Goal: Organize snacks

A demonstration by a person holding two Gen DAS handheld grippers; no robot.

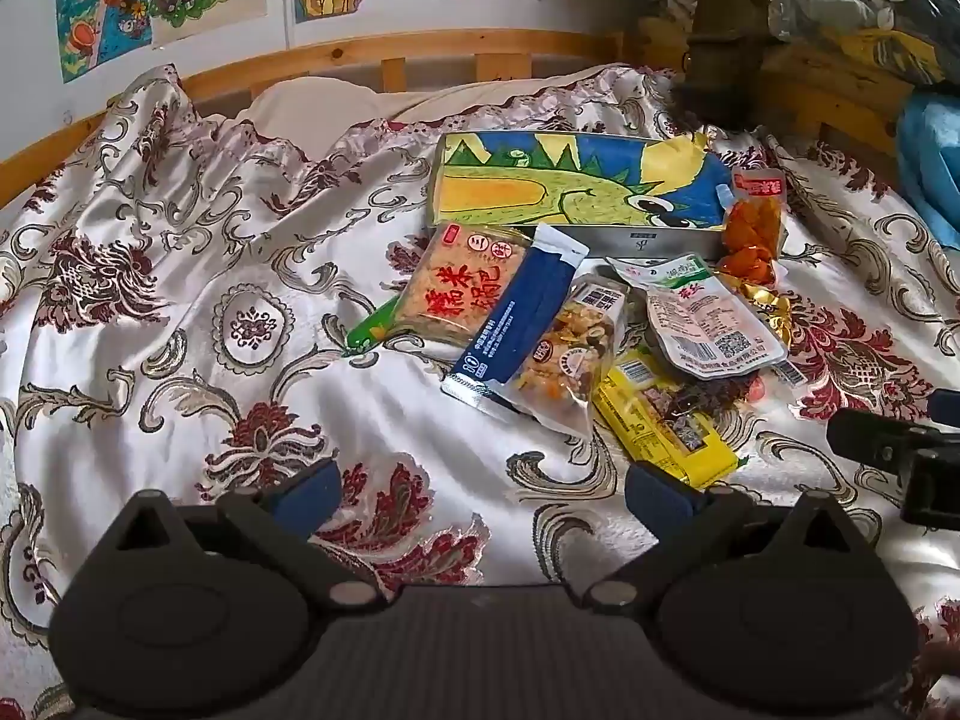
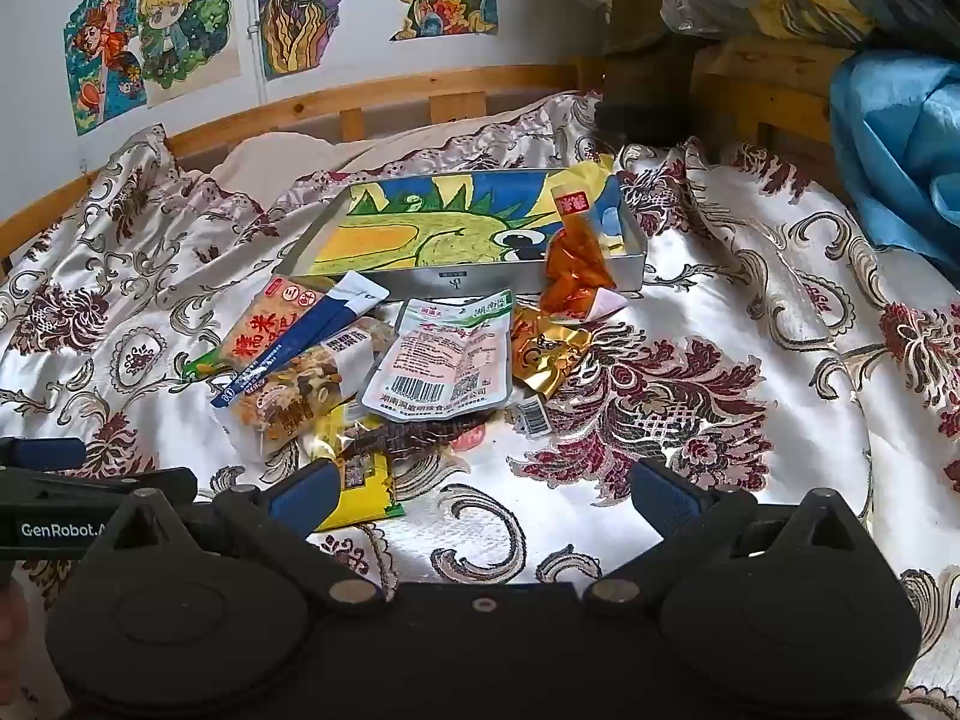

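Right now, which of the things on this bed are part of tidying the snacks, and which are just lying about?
Part of the job:
- metal tray with a dinosaur drawing inside
- orange snack pouch leaning on the tray
- white pouch
- blue sachet
- nut mix bag
- yellow packet
- gold wrapper

Just lying about:
- patterned bedspread
- wall drawings
- blue bag

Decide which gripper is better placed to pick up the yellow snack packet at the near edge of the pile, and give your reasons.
Probably the right gripper: the yellow snack packet lies right at its left blue finger. The left gripper also has it near, beside its right finger. Both stand with jaws open and empty.
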